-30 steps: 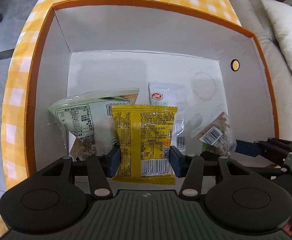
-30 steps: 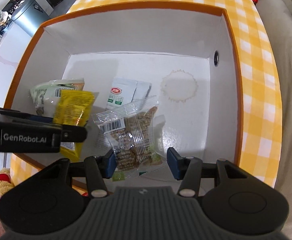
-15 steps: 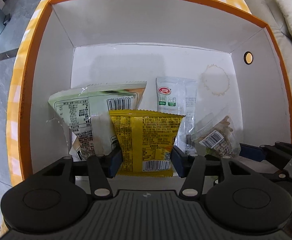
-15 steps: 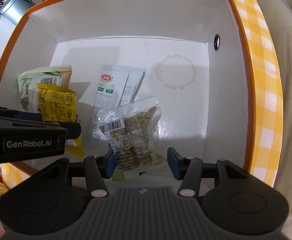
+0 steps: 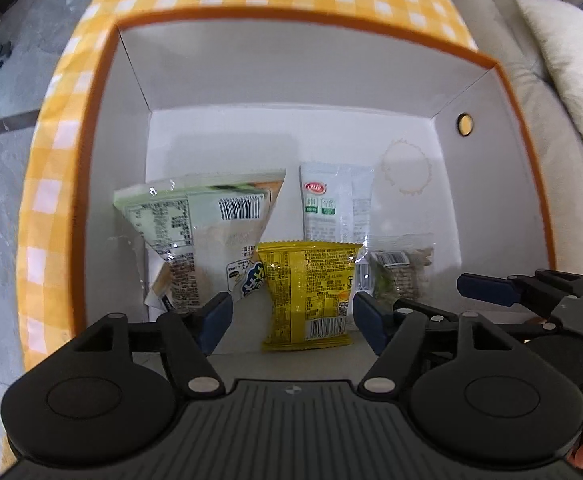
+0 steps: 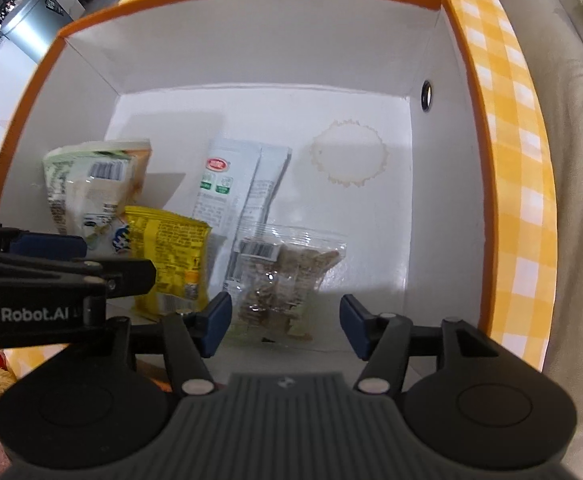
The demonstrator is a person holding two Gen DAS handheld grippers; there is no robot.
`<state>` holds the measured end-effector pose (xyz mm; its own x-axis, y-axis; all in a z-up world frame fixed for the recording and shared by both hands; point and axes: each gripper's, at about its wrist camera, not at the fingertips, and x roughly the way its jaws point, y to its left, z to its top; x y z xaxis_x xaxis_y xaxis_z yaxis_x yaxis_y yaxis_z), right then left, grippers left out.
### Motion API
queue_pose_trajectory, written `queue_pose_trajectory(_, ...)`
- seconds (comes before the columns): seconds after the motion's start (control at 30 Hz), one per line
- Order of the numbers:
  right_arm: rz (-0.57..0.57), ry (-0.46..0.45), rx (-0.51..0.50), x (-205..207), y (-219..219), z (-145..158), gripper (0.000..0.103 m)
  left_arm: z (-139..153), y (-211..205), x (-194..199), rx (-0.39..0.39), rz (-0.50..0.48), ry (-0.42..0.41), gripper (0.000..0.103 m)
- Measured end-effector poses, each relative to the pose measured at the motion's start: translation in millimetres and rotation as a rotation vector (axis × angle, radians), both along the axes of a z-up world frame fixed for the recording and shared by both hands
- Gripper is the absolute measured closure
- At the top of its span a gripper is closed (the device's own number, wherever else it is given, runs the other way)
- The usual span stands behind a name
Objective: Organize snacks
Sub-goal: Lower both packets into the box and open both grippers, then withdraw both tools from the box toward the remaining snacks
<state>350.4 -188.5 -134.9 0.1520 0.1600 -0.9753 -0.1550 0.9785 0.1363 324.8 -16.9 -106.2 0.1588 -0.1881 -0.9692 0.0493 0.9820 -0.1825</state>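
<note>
Four snack packets lie inside the white box with the orange rim. Both tongs are released and hold nothing. The yellow packet stands just ahead of the left gripper, between its spread fingers but touching neither, with its long axis pointing away from the gripper. The clear packet of brown pieces lies in the same way ahead of the right gripper. Behind them, a pale green bag leans near the left wall and a white sachet lies flat in the middle. I judge both packets are placed, so the next move is probably pulling back.
</note>
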Motion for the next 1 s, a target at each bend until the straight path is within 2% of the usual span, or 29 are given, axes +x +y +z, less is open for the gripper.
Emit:
queue_pose_trajectory(0.17, 0.009, -0.043, -0.007, -9.9, 0.4, 16.9, 0.04, 21.4, 5.7, -12.4, -0.025, 0.006, -0.05, 0.023)
queue_pose_trajectory(0.23, 0.013, -0.077, -0.022, -15.1, 1.7, 26.7, 0.035, 28.8, 9.8, -18.3, -0.033, 0.016, -0.068, 0.023)
queue_pose_trajectory(0.3, 0.019, -0.111, -0.037, -20.8, 2.2, 36.0, 0.035, 37.5, 14.4, -26.7, -0.043, 0.024, -0.089, 0.023)
queue_pose_trajectory(0.57, -0.009, -0.273, -0.031, -55.9, -5.2, 81.7, 0.035, 76.5, 19.0, -66.7, -0.071, -0.001, -0.254, 0.023)
queue_pose_trajectory(0.83, 0.0, -0.48, -0.021, -122.5, -3.7, 117.4, 0.035, 104.9, 15.8, -124.5, -0.073, -0.048, -0.459, 0.028)
queue_pose_trajectory(1.0, -0.04, -0.582, 0.003, -171.8, -7.2, 123.5, 0.035, 108.0, 13.4, -162.1, -0.055, -0.06, -0.559, 0.028)
